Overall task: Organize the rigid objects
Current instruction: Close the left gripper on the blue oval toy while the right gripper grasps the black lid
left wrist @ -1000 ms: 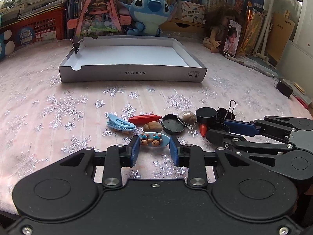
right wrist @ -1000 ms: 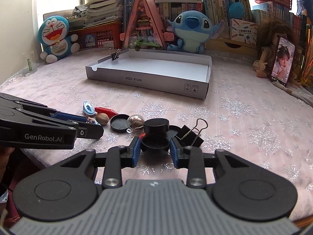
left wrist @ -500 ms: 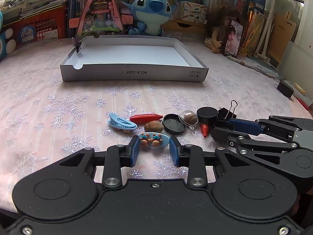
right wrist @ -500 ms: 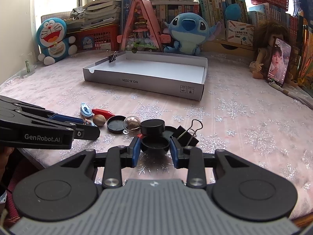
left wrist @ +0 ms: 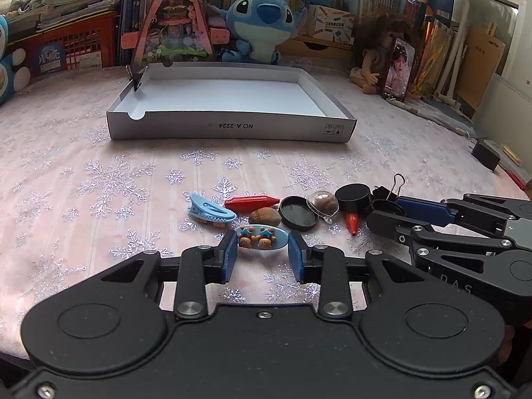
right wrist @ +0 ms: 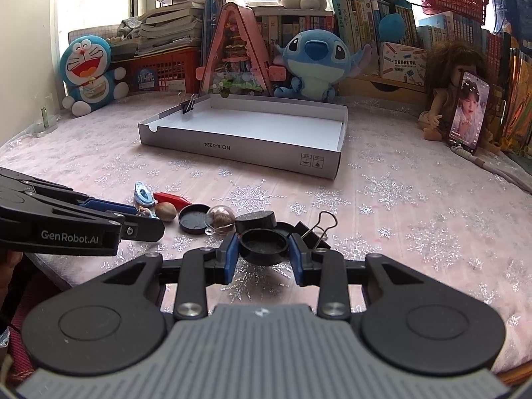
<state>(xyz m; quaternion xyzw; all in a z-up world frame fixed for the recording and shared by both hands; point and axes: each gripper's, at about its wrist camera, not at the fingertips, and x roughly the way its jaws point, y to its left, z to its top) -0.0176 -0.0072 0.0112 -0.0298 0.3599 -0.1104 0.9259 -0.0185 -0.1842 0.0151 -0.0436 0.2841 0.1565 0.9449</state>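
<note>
My left gripper (left wrist: pixel 262 249) is shut on a light blue oval hair clip with bear figures (left wrist: pixel 261 236). My right gripper (right wrist: pixel 263 249) is shut on a round black lid (right wrist: pixel 263 245), held just above the cloth. On the table lie a blue claw clip (left wrist: pixel 210 208), a red pen-like piece (left wrist: pixel 250 202), a brown nut (left wrist: pixel 265 216), another black lid (left wrist: pixel 297 212), a clear dome with a nut (left wrist: pixel 323 203), a black cap (left wrist: pixel 352 196) and a black binder clip (right wrist: pixel 316 231). The white shallow box (left wrist: pixel 229 126) stands behind them.
A binder clip (left wrist: pixel 135 78) is clipped on the box's left rim. Plush toys (left wrist: pixel 262 20), a pink triangular display (left wrist: pixel 169 23), a doll with a phone (left wrist: pixel 395 66), books and crates line the back. A black adapter (left wrist: pixel 485 154) lies at the right edge.
Both grippers have risen and pulled back slightly with their objects; the box appears a little farther in both views. The black lid has lifted off the pile.
</note>
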